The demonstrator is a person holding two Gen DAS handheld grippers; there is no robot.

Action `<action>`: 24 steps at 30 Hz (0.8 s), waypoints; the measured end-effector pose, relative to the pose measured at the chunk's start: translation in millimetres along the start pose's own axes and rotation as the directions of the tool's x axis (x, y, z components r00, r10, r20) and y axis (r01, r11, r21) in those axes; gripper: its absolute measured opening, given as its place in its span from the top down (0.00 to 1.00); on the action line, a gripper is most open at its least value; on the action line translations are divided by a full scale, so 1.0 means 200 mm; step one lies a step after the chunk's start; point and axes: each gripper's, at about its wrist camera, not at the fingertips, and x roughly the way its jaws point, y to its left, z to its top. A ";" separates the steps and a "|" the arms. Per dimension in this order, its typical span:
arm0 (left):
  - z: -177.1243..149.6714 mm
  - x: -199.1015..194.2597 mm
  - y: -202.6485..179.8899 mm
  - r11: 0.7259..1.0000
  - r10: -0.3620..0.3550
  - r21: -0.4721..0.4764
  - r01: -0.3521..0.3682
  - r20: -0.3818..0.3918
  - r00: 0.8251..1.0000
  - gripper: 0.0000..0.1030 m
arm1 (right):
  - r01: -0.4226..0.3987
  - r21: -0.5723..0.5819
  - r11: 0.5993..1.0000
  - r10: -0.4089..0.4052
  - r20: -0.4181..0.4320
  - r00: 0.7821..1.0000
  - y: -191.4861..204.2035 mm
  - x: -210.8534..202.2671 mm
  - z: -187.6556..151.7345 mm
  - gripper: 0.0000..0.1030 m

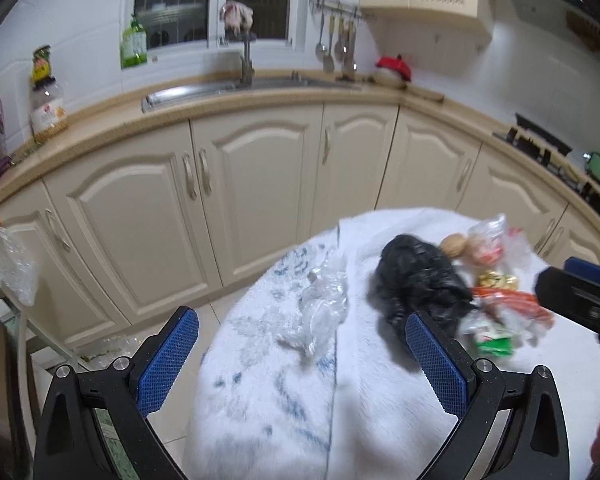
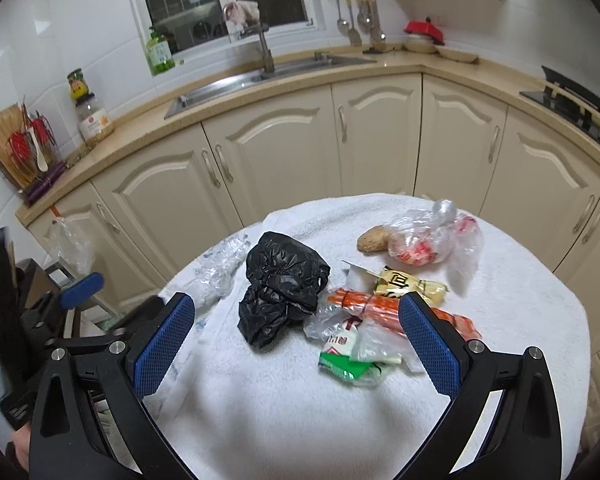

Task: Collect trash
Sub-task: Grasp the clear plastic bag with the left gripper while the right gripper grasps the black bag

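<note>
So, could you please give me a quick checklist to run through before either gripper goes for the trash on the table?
1. Left gripper open and empty: ok.
2. Right gripper open and empty: ok.
3. Black plastic bag free to grasp, nothing on top: ok.
4. Crumpled clear plastic lies apart from the pile, ahead of the left gripper: ok.
5. Wrappers (orange packet, green packet) overlap, so a single pick is not ok.
6. A bin or open bag ready to receive the trash: cannot tell; none shows.
</note>
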 end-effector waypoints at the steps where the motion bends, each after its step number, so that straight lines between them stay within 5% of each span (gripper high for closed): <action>1: 0.03 0.07 0.00 1.000 -0.003 -0.002 0.003 -0.015 1.000 0.01 | 0.002 0.000 1.000 -0.002 -0.007 1.000 0.00 0.02 0.00 0.00; 7: 0.19 0.47 0.01 1.000 -0.008 0.004 0.009 -0.072 0.997 0.08 | 0.007 -0.003 1.000 -0.008 -0.046 0.999 -0.01 0.18 0.05 0.00; 9: 0.23 0.59 0.01 1.000 -0.018 0.007 0.019 -0.105 0.994 0.22 | -0.003 -0.008 1.000 0.002 -0.062 0.998 0.01 0.25 0.06 0.00; 11: 0.26 0.69 0.01 0.998 -0.062 -0.008 0.061 -0.158 0.985 0.53 | -0.008 -0.015 1.000 0.006 -0.078 0.997 0.03 0.32 0.07 0.01; 12: 0.27 0.71 0.02 0.998 -0.068 -0.013 0.066 -0.154 0.986 0.52 | -0.009 -0.020 1.000 0.007 -0.087 0.996 0.04 0.36 0.07 0.02; 16: 0.34 0.78 0.07 0.997 -0.071 -0.036 0.066 -0.139 0.988 0.79 | -0.004 -0.046 0.999 -0.002 -0.128 0.992 0.07 0.50 0.08 0.09; 18: 0.36 0.80 0.09 0.997 -0.067 -0.058 0.059 -0.132 0.989 0.82 | -0.008 -0.070 0.998 -0.004 -0.172 0.985 0.09 0.59 0.06 0.30; 22: 0.40 0.81 0.15 0.995 -0.053 -0.085 0.043 -0.116 0.992 0.84 | -0.002 -0.100 0.995 -0.015 -0.163 0.986 0.11 0.64 0.00 0.33; 24: 0.40 0.78 0.16 0.995 -0.048 -0.091 0.039 -0.103 0.994 0.84 | -0.058 -0.050 0.997 0.049 -0.152 0.987 0.08 0.59 0.00 0.34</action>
